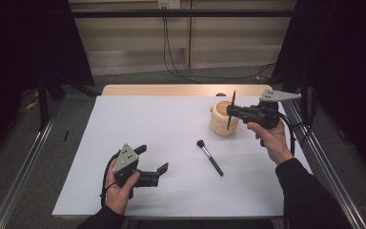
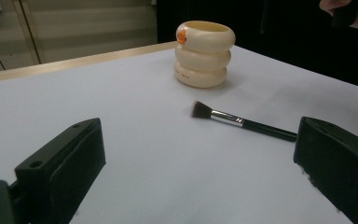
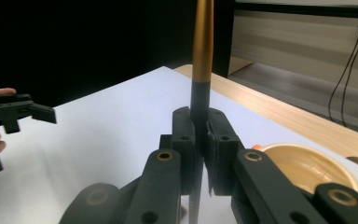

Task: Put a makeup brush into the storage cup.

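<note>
A cream ribbed holder [image 1: 218, 126] [image 2: 204, 56] [image 3: 307, 168] with an orange mark stands at the table's back right. My right gripper [image 1: 229, 112] [image 3: 200, 140] hovers just beside and above it, shut on a slim brush handle [image 1: 233, 100] [image 3: 202, 42], black low down and golden higher up, held upright. A black makeup brush [image 1: 210, 157] [image 2: 242, 122] lies flat mid-table, bristles toward the back left. My left gripper [image 1: 152, 158] [image 2: 198, 168] rests low at the front left, open, with nothing between its jaws, pointing toward the lying brush.
A white sheet [image 1: 147, 124] covers the table, and a wooden strip [image 1: 171, 89] shows along its back edge. Metal rails [image 1: 24, 162] run along both sides. Cables [image 1: 171, 52] trail on the floor behind.
</note>
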Available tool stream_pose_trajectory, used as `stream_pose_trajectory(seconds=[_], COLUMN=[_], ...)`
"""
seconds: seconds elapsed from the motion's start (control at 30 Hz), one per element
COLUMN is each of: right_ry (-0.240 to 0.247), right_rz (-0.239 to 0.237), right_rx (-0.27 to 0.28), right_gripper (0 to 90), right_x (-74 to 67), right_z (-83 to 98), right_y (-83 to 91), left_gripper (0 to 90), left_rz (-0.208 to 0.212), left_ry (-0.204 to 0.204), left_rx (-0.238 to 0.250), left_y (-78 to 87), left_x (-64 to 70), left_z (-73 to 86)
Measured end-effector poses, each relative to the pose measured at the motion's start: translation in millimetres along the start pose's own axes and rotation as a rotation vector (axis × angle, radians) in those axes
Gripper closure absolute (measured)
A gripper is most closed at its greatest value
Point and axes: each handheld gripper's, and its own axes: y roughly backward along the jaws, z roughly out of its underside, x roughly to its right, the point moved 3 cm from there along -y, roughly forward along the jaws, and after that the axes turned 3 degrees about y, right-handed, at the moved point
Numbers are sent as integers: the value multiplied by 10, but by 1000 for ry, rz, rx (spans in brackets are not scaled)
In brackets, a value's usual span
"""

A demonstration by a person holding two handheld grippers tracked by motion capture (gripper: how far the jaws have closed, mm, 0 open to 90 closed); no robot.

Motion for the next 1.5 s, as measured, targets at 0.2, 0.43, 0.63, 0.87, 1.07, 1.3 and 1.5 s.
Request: stream_pose_trajectory(seconds=[0.2,0.43,0.63,0.87,1.07,1.3,1.5], right_ry=[15,14,4,5,-1,-12,-9], right_rz=[29,71,113,141,164,186,199], right_rx=[1,-14,-18,-17,-22,-24,-30], right_gripper=[837,837,837,837,836,837,836], right_x=[74,196,311,410,470,532,584], right_z=[-93,-148,-171,-203,-208,-180,-136], right_y=[-50,-105,-128,-187,-227,-251,-278], left_gripper=[20,19,20,20,20,21,21], left_rz=[4,9,9,11,6,13,15], left_ry=[5,2,2,-1,4,22,21], left_rx=[1,3,0,2,3,-1,2], left_y=[3,0,0,5,4,0,3], left_x=[-5,-4,-4,-6,-5,-6,-10], left_z=[0,-2,-2,-4,-3,4,2])
